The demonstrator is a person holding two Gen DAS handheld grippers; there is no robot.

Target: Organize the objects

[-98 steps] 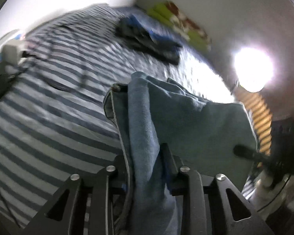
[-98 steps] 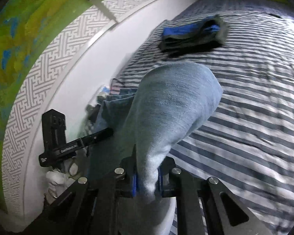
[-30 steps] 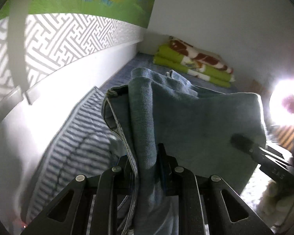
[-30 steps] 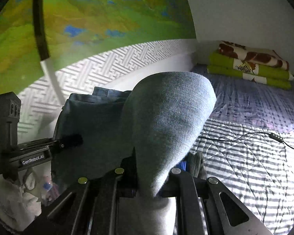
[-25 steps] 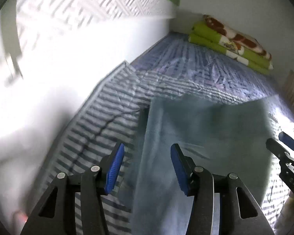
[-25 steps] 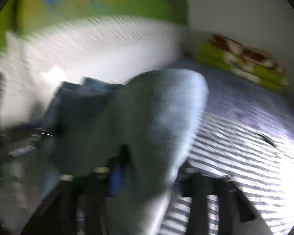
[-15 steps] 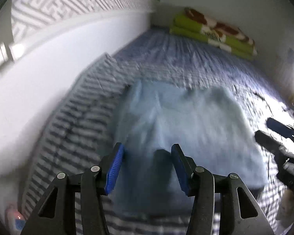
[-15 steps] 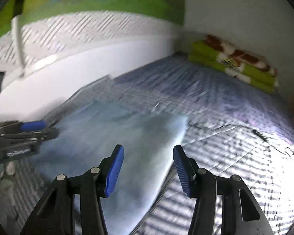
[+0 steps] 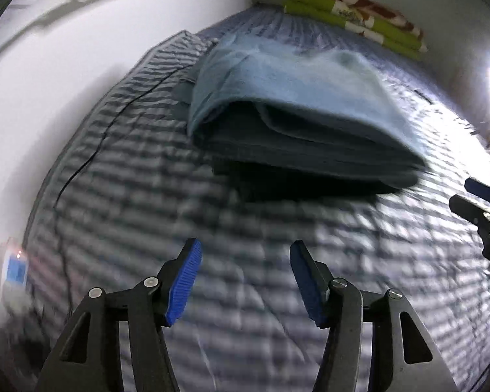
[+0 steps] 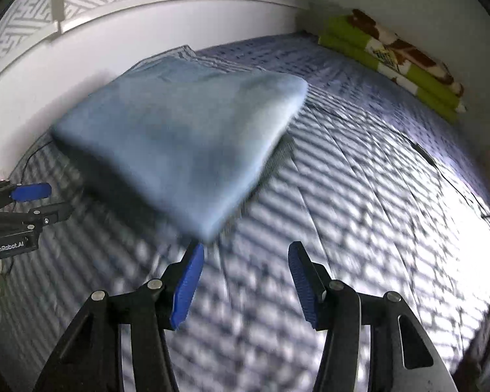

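Note:
A folded light blue denim garment lies flat on the striped bed, resting on a darker folded pile whose edge shows beneath it. My left gripper hovers short of it over bare bedding. Its jaws are opening and nothing is between the blue pads. In the right wrist view the same garment lies just beyond my right gripper, which is open and holds nothing. Each gripper shows at the edge of the other's view: the right gripper, the left gripper.
A folded green blanket with brown and white patches lies against the far wall. A thin black cable runs along the bed's left side near the white wall. A small blue and white item sits at the left edge. Another cable crosses the right side.
Both grippers were shut on the hanging blue garment. They have opened and let it go, it now lies folded on the bed, and both grippers have dropped lower and drawn back from it.

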